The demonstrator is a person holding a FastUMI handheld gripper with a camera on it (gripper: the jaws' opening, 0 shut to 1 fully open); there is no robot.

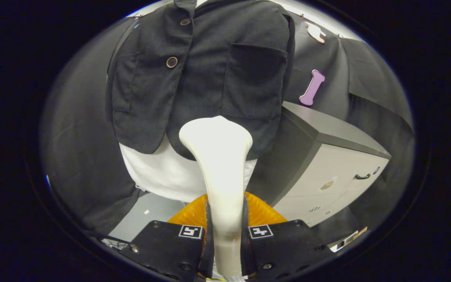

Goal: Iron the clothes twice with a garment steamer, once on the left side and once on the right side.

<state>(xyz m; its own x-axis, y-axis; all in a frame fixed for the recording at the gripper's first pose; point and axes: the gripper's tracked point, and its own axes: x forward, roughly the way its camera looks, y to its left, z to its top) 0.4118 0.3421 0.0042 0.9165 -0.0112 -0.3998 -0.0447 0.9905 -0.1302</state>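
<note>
Gripper view: the tool [225, 239] is clenched on the neck of a cream garment steamer [218, 156], with a finger pressing on each side of the handle. The steamer runs up between the fingers toward 12 o'clock and widens into a rounded head just ahead of them. That head lies against the lower hem of a dark jacket [206, 74] hanging straight in front. The jacket has two round buttons [172, 62] at 11 o'clock from the steamer head and a patch pocket [255, 78] at about 1 o'clock from it. A white garment [163, 172] hangs out beneath the jacket's hem, behind the steamer's neck and to its 9 o'clock side. An orange ribbed piece [260, 211] sits close behind the fingers. At 3 o'clock from the steamer stands a grey cabinet [335, 164] with a dark top and a small drawer handle [362, 176].
</note>
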